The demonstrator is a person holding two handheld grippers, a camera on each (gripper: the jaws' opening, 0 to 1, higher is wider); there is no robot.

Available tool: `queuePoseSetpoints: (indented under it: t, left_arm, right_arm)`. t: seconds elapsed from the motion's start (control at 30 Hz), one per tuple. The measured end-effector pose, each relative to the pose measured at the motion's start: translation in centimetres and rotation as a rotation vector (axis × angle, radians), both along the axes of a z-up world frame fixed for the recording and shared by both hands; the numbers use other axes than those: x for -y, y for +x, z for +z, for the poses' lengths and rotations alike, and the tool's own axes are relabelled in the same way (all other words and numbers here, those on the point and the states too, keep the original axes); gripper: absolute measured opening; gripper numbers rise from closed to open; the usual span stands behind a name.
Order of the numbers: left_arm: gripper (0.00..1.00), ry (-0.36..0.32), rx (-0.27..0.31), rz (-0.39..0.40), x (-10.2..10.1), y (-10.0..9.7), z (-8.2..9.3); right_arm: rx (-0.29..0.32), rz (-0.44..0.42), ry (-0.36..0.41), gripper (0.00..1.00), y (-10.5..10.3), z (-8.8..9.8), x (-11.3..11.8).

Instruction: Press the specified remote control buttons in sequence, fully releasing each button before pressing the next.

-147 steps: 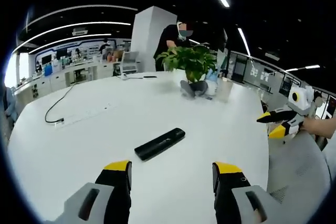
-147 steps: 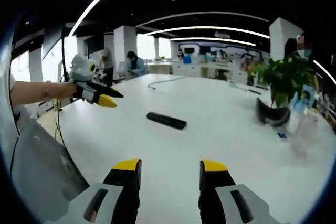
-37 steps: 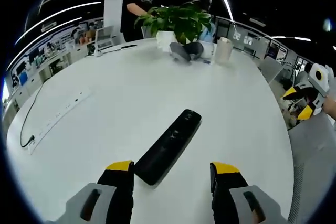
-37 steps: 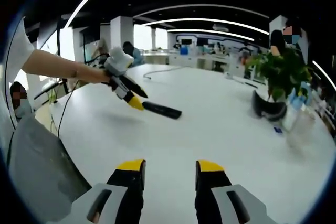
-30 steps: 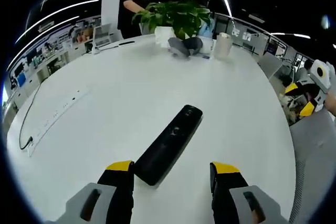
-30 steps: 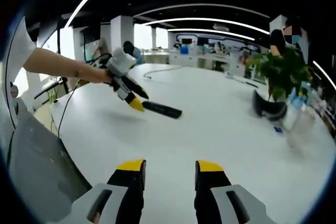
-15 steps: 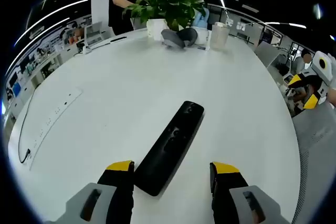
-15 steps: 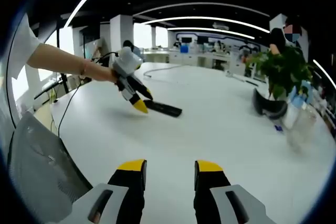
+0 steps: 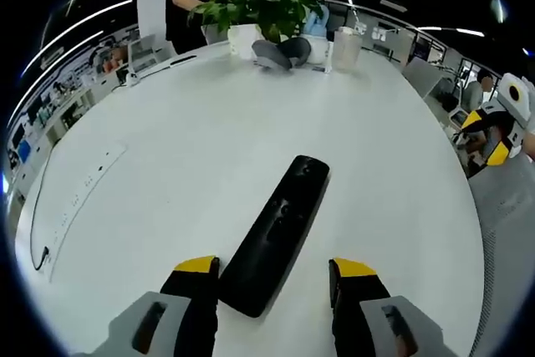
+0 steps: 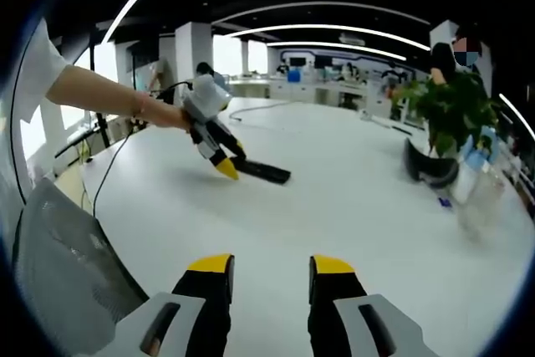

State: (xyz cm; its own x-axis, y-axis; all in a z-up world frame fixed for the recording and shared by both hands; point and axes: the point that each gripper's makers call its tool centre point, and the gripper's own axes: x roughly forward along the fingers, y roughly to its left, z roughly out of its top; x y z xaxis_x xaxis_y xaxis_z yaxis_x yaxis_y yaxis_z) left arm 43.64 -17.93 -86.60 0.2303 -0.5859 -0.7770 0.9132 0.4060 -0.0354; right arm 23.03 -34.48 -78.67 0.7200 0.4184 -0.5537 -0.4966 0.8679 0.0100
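The white table (image 9: 167,165) is carrying the black remote (image 9: 278,240), lying flat near its edge. The left gripper (image 9: 272,272) is hanging over the remote's near end, jaws spread, gripping nothing. The right gripper (image 10: 269,267) is waiting apart, its 2 jaws also parted and empty. A slanted press is risking skidding the loose remote or catching 2 buttons.

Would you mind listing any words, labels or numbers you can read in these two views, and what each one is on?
None can be read.
Black remote control: its buttons show as faint bumps, any markings too blurred to read.
White power strip on the table: no legible marking.
Small blue item near the plant: too small to read.
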Motion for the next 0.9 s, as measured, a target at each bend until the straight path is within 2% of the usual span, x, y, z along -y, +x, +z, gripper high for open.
queuePoseSetpoints:
  t: [0.1,0.37,0.47,0.5,0.57,0.9]
  left_arm:
    - [0.47,0.02,0.018,-0.01,-0.2,0.32,0.01]
    - [0.43,0.012,0.024,-0.026,-0.01,0.31,0.06]
    - [0.29,0.021,0.036,-0.036,-0.32,0.38,-0.07]
    - [0.29,0.0,0.065,-0.064,0.18,0.65,0.19]
    - [0.29,0.007,0.039,-0.048,-0.11,0.25,0.02]
    - [0.24,0.01,0.041,-0.057,0.1,-0.17,-0.06]
  right_arm:
    - [-0.003,0.003,-0.002,0.33,0.0,-0.06,0.0]
    - [-0.013,0.004,-0.015,0.33,-0.06,-0.35,0.12]
    - [-0.013,0.004,-0.019,0.33,-0.08,-0.35,0.14]
    - [-0.014,0.003,-0.019,0.33,-0.08,-0.36,0.15]
    - [-0.016,0.003,-0.021,0.33,-0.11,-0.4,0.18]
    - [-0.019,0.003,-0.028,0.32,-0.19,-0.48,0.22]
